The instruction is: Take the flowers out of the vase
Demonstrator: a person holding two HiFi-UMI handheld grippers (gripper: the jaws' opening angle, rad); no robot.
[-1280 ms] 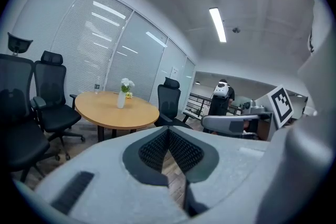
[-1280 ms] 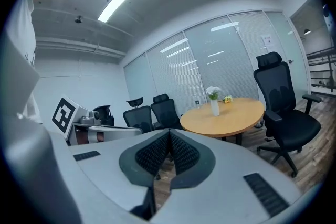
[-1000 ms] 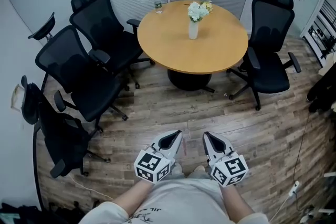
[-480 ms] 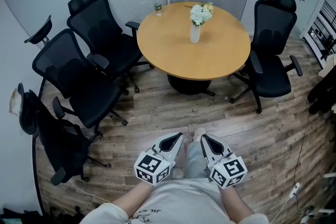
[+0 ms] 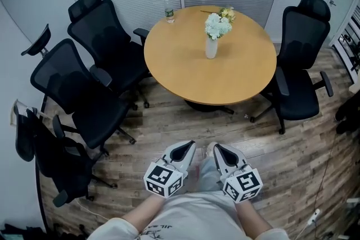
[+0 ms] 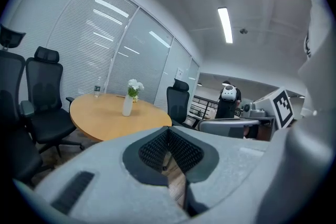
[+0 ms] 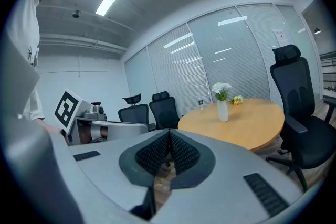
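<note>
flowers [image 5: 217, 24]: white bunch standing in the vase [image 5: 211, 49], well apart from both tongs, on the far side.
vase: upright on the round table [image 5: 180, 64].
left gripper [image 5: 189, 145]: jaws together, empty, at the near edge.
right gripper [image 5: 216, 147]: jaws together, empty, just beside the left gripper.

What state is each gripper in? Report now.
Left gripper: shut, holding nothing.
Right gripper: shut, holding nothing.
</note>
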